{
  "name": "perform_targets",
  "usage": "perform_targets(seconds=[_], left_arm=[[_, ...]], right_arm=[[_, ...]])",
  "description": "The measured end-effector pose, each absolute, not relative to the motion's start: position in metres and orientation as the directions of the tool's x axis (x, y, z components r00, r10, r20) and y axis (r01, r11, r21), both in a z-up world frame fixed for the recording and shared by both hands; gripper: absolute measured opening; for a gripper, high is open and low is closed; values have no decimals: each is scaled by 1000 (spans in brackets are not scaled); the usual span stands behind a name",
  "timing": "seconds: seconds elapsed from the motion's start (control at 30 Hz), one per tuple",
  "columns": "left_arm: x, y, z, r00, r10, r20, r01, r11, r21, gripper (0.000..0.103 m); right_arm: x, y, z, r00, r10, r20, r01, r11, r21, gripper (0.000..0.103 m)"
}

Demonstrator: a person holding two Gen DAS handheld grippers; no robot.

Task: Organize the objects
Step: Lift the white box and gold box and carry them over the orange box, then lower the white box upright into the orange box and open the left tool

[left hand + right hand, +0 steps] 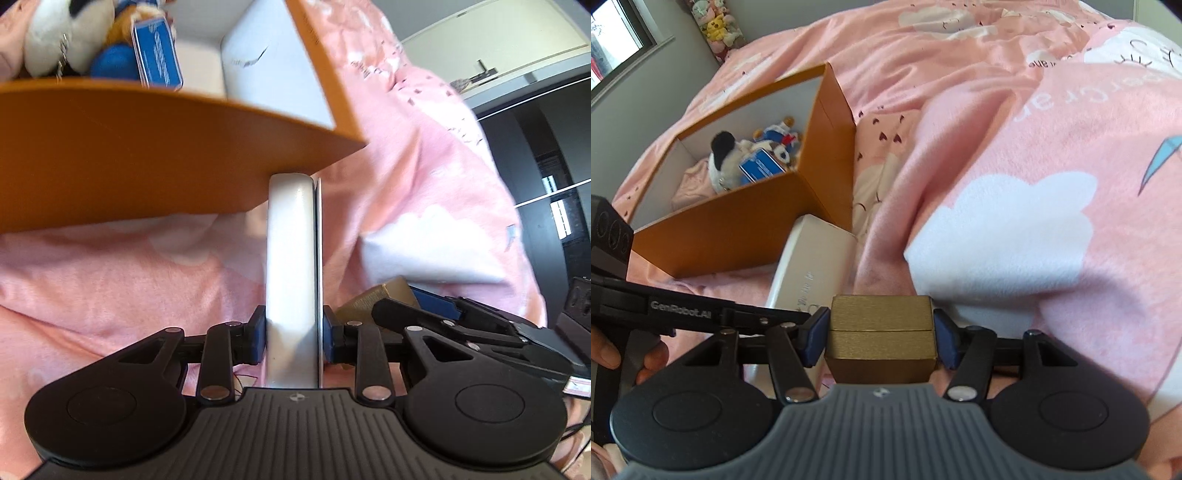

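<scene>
Box mouth: orange box (746, 221) open on top; toys (753, 162) fill its far half.
Near wall: white case (809, 258) touches it.

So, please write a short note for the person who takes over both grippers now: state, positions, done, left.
Left gripper: shut on the white case, held on edge just outside the orange box.
Right gripper: shut on the gold box, above the pink bedding.
Done: plush toys and a blue card lie in the orange box.
Left: probably both held items go in.
</scene>
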State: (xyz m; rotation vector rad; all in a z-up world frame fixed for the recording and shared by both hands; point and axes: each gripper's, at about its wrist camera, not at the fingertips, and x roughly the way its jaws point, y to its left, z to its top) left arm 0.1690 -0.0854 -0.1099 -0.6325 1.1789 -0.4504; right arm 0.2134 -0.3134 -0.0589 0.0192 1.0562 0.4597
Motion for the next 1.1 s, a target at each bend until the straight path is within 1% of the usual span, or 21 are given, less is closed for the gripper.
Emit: perform_targets(seconds=[0.2, 0.43, 0.57, 0.7, 0.83, 1.1], left_arm=[[169, -69, -71, 380, -637, -671, 51, 739, -672, 33], [165, -38, -20, 494, -631, -598, 100, 724, -682, 33], [178, -19, 0, 552, -604, -575, 77, 724, -686, 33], [197, 8, 9, 623, -552, -554, 16, 717, -697, 33], [231, 19, -3, 666, -493, -560, -83, 697, -712, 33], [284, 7, -66, 614, -474, -630, -227, 659, -717, 33]], right_arm=[[206, -312, -31, 436, 420, -796, -378, 888, 261, 61], [205, -299, 18, 497, 495, -713, -461, 846, 266, 61], [217, -287, 39, 522, 535, -664, -504, 822, 265, 61], [242, -276, 52, 557, 548, -624, -517, 817, 255, 61], [272, -264, 50, 576, 544, -610, -500, 825, 264, 61], [325, -256, 24, 622, 476, -622, -441, 869, 225, 61]])
